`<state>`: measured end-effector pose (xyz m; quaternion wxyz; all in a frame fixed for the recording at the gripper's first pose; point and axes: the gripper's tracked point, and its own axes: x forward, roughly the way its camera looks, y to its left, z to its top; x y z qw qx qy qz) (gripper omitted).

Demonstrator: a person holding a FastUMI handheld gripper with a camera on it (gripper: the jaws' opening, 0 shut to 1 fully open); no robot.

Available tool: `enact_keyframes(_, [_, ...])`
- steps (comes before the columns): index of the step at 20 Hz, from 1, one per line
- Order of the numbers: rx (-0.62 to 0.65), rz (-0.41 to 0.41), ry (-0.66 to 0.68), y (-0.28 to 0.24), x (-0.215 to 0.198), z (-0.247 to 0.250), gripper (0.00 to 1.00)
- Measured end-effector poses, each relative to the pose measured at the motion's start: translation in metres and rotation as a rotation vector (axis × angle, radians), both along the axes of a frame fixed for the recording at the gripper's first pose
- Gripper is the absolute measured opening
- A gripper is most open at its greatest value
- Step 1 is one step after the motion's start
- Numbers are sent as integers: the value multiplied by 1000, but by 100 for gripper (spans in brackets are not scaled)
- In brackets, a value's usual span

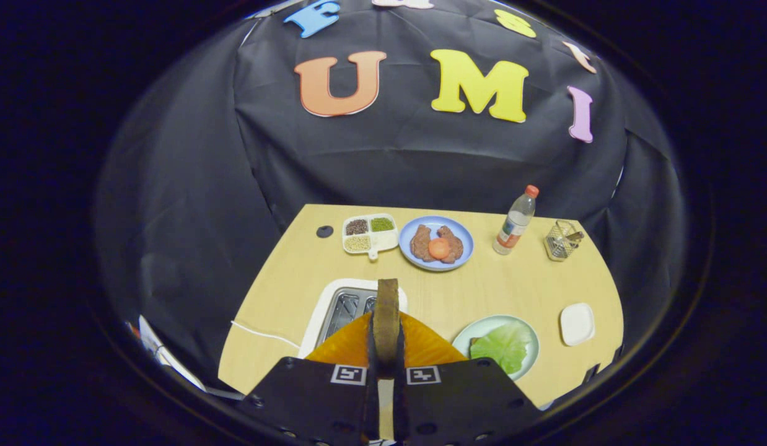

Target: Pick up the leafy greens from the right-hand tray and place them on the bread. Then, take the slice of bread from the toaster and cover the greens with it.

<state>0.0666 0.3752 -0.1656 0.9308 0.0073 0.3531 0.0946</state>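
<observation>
one bread slice [386, 313] stands edge-on, pinched in my gripper [386, 353], above the toaster [343, 310]. greens [504, 347] wait on the plate [479, 328], ahead to my right.

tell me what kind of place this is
Likely a staged kitchen-style booth for recording a sandwich task: a wooden table against a black cloth wall, with a toaster and a gripper shut on a slice of bread.
</observation>
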Motion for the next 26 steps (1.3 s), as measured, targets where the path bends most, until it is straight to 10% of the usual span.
enact_keyframes(11, [123, -28, -37, -118, 2, 27, 9])
enact_keyframes(26, [307, -53, 251, -182, 32, -140, 9])
